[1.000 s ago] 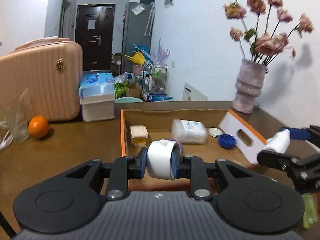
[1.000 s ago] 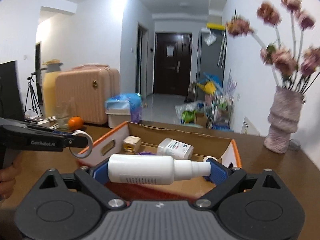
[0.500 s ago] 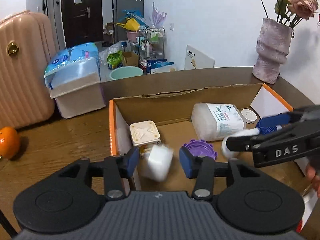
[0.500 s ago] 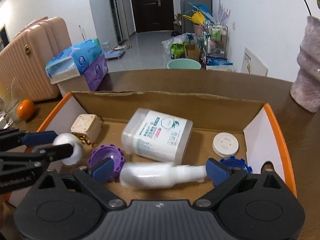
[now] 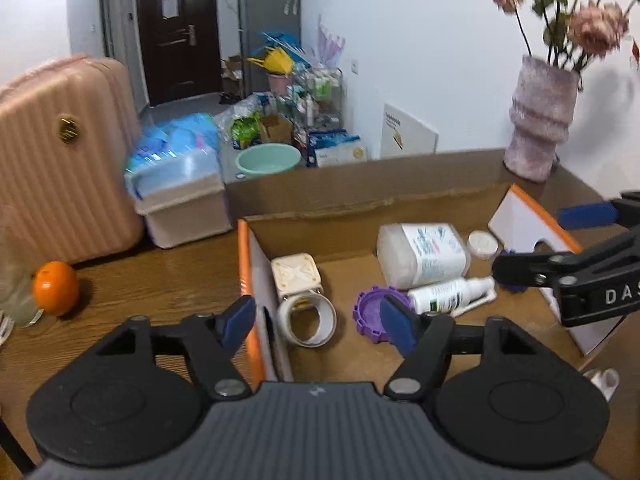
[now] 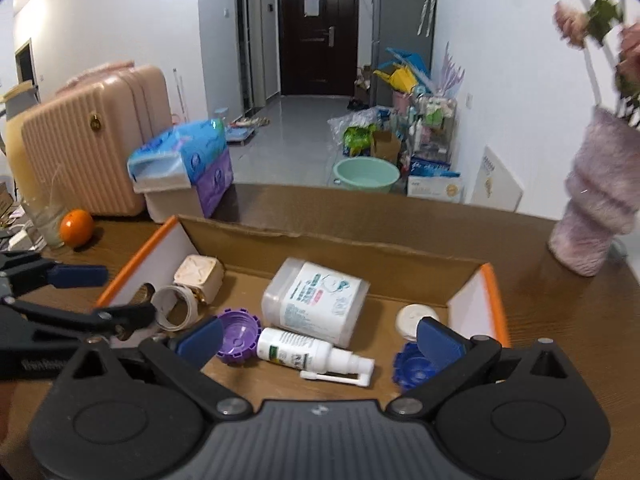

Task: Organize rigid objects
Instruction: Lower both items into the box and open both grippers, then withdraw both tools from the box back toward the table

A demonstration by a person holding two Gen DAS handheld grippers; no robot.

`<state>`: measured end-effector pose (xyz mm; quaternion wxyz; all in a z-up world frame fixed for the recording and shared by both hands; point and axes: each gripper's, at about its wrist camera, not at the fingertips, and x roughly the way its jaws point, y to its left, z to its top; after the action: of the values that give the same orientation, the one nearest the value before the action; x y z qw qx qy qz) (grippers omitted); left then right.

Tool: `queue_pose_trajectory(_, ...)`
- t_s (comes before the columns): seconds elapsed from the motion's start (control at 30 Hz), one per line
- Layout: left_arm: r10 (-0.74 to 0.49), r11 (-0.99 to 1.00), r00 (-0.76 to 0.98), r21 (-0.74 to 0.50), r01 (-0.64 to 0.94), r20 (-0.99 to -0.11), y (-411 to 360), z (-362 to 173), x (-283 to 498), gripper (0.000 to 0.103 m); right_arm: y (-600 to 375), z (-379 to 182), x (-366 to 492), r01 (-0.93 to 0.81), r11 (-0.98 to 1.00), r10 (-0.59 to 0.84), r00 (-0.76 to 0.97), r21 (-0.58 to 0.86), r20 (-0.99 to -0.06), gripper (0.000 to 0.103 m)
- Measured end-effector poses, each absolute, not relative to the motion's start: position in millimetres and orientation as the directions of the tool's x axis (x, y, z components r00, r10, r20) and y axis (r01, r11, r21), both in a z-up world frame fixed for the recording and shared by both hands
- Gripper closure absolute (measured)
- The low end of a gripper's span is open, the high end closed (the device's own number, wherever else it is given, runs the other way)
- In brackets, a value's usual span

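An open cardboard box (image 5: 360, 204) (image 6: 328, 240) with orange-edged flaps sits on the wooden table. In it lie a white tape roll (image 5: 307, 320) (image 6: 174, 306), a white spray bottle (image 5: 450, 294) (image 6: 308, 354), a purple lid (image 5: 374, 314) (image 6: 238, 334), a clear tub (image 5: 422, 254) (image 6: 314, 302), a cream square box (image 5: 296, 276) (image 6: 198, 276), a white cap (image 5: 483, 242) (image 6: 416, 318) and a blue lid (image 6: 412, 368). My left gripper (image 5: 320, 322) is open and empty above the tape roll. My right gripper (image 6: 320, 338) is open and empty above the spray bottle.
An orange (image 5: 55, 288) (image 6: 76, 227) lies on the table at the left, by a glass (image 5: 16, 300). A pink vase (image 5: 540, 120) (image 6: 600, 200) with flowers stands at the back right. A pink suitcase (image 5: 60, 152) and a storage bin (image 5: 180, 200) stand beyond the table.
My left gripper opened and the tape roll dropped into the box. My right gripper opened and the spray bottle dropped into the box. Both grippers have drawn back a little.
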<state>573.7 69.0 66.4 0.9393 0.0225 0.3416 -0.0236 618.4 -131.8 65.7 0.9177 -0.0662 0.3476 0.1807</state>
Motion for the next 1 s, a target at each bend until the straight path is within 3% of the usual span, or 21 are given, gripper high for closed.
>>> queue_pose_trajectory(0.3,0.031,0.999,0.847,0.049,-0.005,-0.531,57,138,498,0.014,-171,120,553,-0.339,0.941,0.269,0.757,-0.006,-0.596,0.0)
queue_pose_trajectory(0.4,0.003,1.0,0.901,0.012,0.003,-0.435,53,156,464,0.004,-184,137,524,-0.338,0.941,0.281,0.794,-0.007,-0.54,0.0)
queue_pose_trajectory(0.47,0.001,1.0,0.927,-0.003,-0.003,-0.375,51,164,441,0.004,-192,145,505,-0.339,0.941,0.296,0.817,0.003,-0.495,0.0)
queue_pose_trajectory(0.77,0.015,1.0,0.986,0.019,-0.012,-0.165,28,162,359,0.0,-215,135,428,-0.301,0.953,0.299,0.903,0.041,-0.308,0.0)
queue_pose_trajectory(1.0,-0.026,0.996,0.994,0.078,0.034,-0.102,12,139,315,0.0,-218,120,383,-0.308,0.95,0.311,0.922,0.051,-0.229,0.0)
